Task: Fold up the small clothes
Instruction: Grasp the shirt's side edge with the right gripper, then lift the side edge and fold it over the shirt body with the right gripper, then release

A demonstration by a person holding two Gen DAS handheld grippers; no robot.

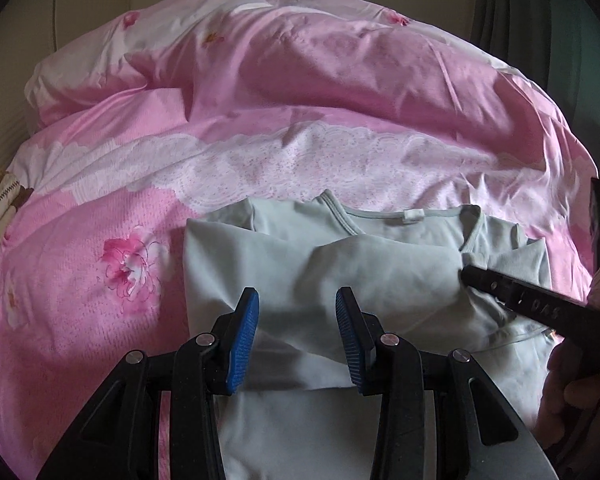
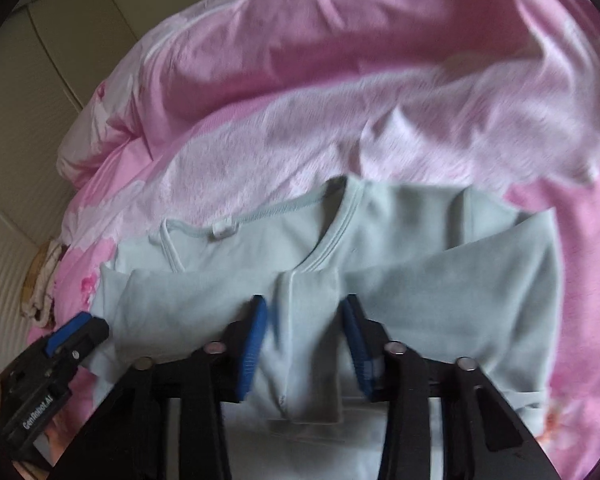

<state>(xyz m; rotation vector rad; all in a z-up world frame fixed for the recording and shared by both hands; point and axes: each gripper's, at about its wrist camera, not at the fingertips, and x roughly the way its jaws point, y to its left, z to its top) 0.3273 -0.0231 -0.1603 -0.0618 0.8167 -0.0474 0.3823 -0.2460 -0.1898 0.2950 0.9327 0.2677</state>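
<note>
A small pale mint-green garment [image 1: 340,264] lies on a pink floral bedsheet [image 1: 100,320], neckline with a white tag at the far side, both sleeves folded across its chest. It also shows in the right wrist view [image 2: 420,280]. My left gripper [image 1: 298,336] is open and empty, hovering over the garment's left-middle part. My right gripper [image 2: 306,344] is open and empty over the button placket. The right gripper also shows in the left wrist view [image 1: 472,274] at the garment's right side. The left gripper also shows in the right wrist view [image 2: 80,330] by the garment's left edge.
A bunched pink duvet [image 1: 300,72] lies across the far side of the bed. A brown and cream cloth [image 1: 0,208] sits at the bed's left edge. A beige wall or cabinet [image 2: 40,80] stands beyond the bed.
</note>
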